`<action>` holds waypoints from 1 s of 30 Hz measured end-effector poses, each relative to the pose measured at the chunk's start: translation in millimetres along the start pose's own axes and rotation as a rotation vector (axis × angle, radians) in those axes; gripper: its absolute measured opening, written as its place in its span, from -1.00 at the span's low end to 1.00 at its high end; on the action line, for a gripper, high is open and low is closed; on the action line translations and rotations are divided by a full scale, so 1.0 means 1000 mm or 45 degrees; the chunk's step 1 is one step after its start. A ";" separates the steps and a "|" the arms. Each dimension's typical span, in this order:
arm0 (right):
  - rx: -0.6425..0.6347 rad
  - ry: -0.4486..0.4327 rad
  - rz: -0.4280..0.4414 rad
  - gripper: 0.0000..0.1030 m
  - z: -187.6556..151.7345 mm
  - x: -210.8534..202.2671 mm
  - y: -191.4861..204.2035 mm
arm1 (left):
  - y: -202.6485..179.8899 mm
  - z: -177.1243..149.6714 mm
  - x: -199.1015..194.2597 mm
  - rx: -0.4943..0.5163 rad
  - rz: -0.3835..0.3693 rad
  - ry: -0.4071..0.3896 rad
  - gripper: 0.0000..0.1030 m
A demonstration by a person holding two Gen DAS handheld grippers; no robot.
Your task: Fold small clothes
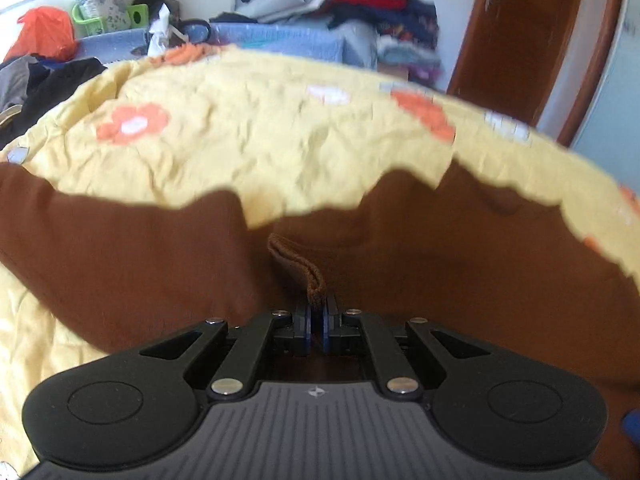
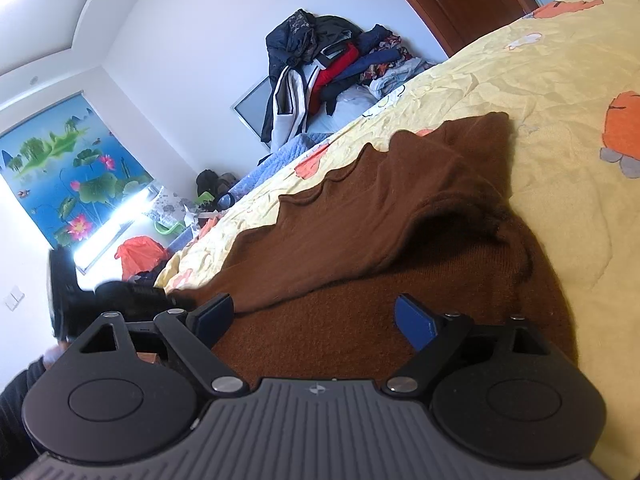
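Brown knit fabric is filling the lower half of my left wrist view: a small brown sweater (image 1: 140, 248) is lying spread on a yellow quilt (image 1: 248, 140) printed with orange and white flowers. My left gripper (image 1: 318, 312) is pinching a ribbed hem edge of that sweater; the jaws are pressed together on it, and a looped fold of ribbing (image 1: 298, 270) is standing up just beyond the blue pads (image 1: 308, 320). Past the quilt, a pale blue blanket (image 1: 280, 40) is lying along the far side of the bed, with a tall pile of clothes (image 1: 360, 0) heaped behind it. An orange plastic bag (image 1: 42, 32) is sitting at the upper left, beside a green basket (image 1: 100, 16). A brown wooden door (image 1: 520, 32) is showing at the upper right. This view is slightly blurred.

In my right wrist view, the same brown sweater (image 2: 360, 216) is lying on the yellow quilt (image 2: 540, 80), with one layer folded over another and a wavy edge running toward the far side. My right gripper (image 2: 316, 320) is hovering low over the near part of the sweater with its jaws spread wide, and nothing is gripped between the blue pads (image 2: 412, 320). The pile of clothes (image 2: 320, 72) is leaning against the white wall beyond the bed. A lotus-pond window blind (image 2: 68, 172) is hanging at the left, and the orange bag (image 2: 140, 256) is sitting below it. A dark sleeve (image 2: 16, 400) is showing at the bottom left corner.
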State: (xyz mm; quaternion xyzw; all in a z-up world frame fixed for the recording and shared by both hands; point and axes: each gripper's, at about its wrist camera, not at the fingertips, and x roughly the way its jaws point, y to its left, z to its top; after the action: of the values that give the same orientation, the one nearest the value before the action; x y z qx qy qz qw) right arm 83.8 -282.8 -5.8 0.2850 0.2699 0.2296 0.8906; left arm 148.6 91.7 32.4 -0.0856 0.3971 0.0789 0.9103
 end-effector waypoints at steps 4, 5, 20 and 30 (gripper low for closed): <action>-0.021 0.022 -0.010 0.73 0.001 0.002 0.002 | -0.005 -0.001 -0.025 -0.017 0.053 -0.124 -0.87; -0.023 0.032 -0.015 0.75 0.002 0.002 0.003 | 0.002 0.002 -0.031 -0.030 0.038 -0.152 -0.89; -0.091 0.070 -0.021 0.97 0.001 0.002 0.011 | 0.037 0.002 -0.022 -0.090 0.110 -0.063 -0.65; -0.263 0.088 -0.234 1.00 0.082 0.038 0.029 | -0.012 -0.014 -0.032 -0.015 -0.185 -0.175 0.91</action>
State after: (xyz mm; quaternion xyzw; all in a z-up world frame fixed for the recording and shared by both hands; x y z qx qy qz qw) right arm 155.4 -271.8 55.7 0.1576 0.3004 0.1835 0.9226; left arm 120.2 74.2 47.7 -0.1140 0.3260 0.0205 0.9383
